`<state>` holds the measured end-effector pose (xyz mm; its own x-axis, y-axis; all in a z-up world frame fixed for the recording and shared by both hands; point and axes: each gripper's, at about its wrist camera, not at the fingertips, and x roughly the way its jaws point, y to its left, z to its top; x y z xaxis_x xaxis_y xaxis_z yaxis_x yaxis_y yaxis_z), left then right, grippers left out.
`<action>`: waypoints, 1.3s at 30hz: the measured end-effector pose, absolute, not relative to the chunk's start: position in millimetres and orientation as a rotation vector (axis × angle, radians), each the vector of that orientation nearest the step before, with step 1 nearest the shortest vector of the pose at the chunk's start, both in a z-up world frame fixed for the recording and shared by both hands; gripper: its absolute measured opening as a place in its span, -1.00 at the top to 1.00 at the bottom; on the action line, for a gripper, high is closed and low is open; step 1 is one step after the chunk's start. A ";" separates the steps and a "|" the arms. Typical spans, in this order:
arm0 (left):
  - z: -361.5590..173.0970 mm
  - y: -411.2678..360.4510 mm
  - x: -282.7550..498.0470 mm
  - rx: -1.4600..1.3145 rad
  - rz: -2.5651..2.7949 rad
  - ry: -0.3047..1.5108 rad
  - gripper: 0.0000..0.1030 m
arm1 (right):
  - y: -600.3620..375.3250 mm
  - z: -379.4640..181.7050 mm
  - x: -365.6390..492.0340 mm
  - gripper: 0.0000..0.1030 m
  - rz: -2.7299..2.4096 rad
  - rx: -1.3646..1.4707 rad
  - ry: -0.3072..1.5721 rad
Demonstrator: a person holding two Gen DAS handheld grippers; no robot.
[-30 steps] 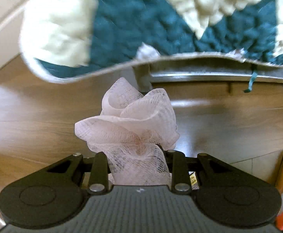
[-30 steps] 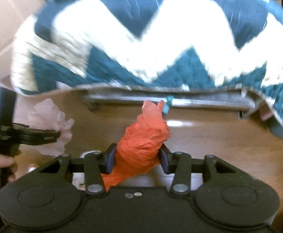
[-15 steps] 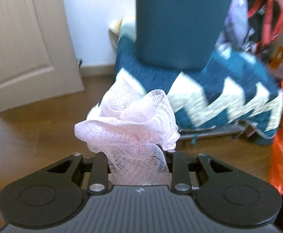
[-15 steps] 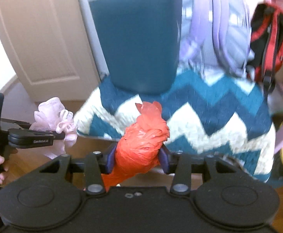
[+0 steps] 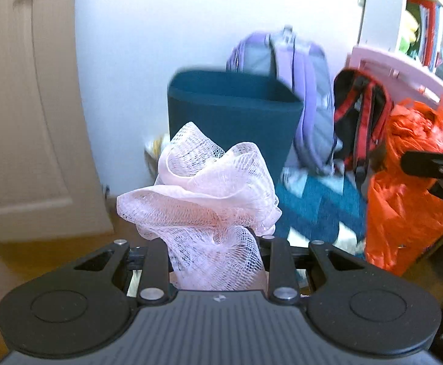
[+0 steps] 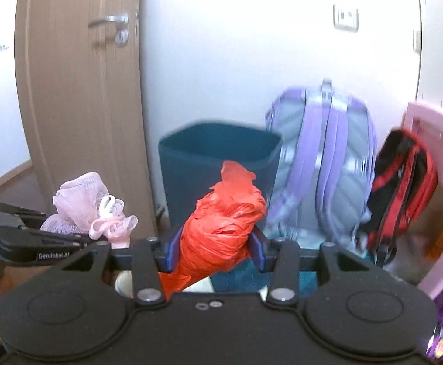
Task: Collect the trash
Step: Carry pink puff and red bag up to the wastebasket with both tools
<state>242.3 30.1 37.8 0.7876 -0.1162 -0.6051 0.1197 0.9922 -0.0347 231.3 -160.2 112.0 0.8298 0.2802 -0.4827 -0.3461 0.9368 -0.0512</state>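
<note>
White wall fills the background, with a wooden door [image 6: 78, 91] on the left and a dark teal bin [image 6: 218, 164] standing against the wall beside a purple backpack [image 6: 321, 164] and a red and black bag [image 6: 403, 188]. Nearer, the left gripper [image 5: 215, 261] is clamped on a bunch of pale pink netting [image 5: 203, 194], its jaws partly closed with the net squeezed between them and billowing out above. To its right, the right gripper [image 6: 214, 251] is clamped on a twisted orange plastic bag [image 6: 221, 225], the blue pads pressing both sides while the bag's tail hangs below the jaws. Both bundles sit in front of the bin, short of its open top. White lettering on the left gripper's side, seen from the right wrist view, reads "GenRobot.AI". A pink frame [image 6: 440, 182] at the far right is cut off by the edge, and the backpack and bags are blurred. Only a sliver of a person's hand shows at the left edge.
</note>
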 end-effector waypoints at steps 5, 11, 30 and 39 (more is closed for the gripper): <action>75.5 25.3 262.2 0.060 -0.117 0.568 0.46 | -155.1 138.4 257.7 0.15 0.327 -0.147 0.425; 113.4 23.7 303.1 0.072 -0.110 0.505 0.46 | -139.2 170.6 299.7 0.15 0.295 -0.196 0.335; 121.6 35.8 449.3 0.075 -0.069 0.493 0.46 | -107.9 149.4 447.7 0.15 0.197 -0.236 0.313; 69.6 30.4 496.8 0.092 -0.085 0.590 0.46 | -99.3 92.6 475.6 0.13 0.219 -0.313 0.428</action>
<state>496.8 30.4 69.6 0.8275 -0.0537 -0.5589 0.1064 0.9924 0.0622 475.6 -99.3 92.6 0.8875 0.1420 -0.4383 -0.2726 0.9289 -0.2509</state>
